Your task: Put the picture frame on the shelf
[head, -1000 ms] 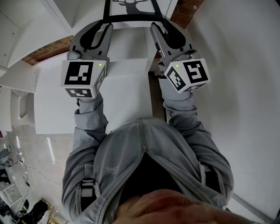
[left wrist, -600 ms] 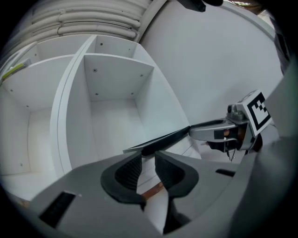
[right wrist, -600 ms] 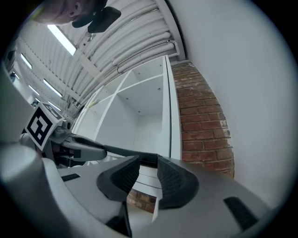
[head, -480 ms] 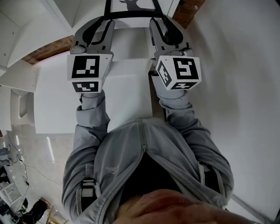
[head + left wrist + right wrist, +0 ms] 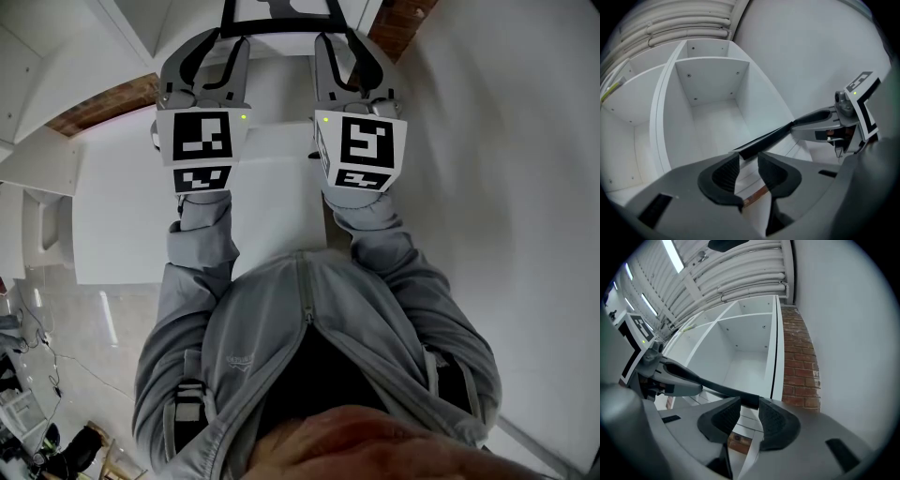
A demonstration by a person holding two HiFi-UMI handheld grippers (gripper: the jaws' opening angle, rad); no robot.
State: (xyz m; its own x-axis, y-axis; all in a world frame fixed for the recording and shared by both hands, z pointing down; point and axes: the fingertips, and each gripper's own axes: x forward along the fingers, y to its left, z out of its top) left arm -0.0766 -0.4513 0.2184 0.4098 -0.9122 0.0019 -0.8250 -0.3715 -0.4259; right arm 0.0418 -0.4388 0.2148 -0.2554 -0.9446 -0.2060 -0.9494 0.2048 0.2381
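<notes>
Left tongs [image 5: 747, 164]: jaws opening, black edge of picture frame [image 5: 771, 135] between tips, pads seem just off it. Right tongs [image 5: 749, 408]: clamped on frame's other end. Frame spans both, at mouth of shelf [image 5: 712, 84] compartment; resting or not, cannot tell. Step: likely release after placing. Next: free right end, back straight out.

**Head view:** mounted above the person, facing steeply down past the jacket [image 5: 309, 337] to the shelf [image 5: 281, 103] at arm's reach.

**Left gripper view:** mounted close behind its own jaws, facing along them into the shelf's open compartments.

**Right gripper view:** mounted the same way, facing the compartments with the brick wall [image 5: 801, 362] at right.

**Shared by all three views:** the shelf and the frame [image 5: 281, 31].
</notes>
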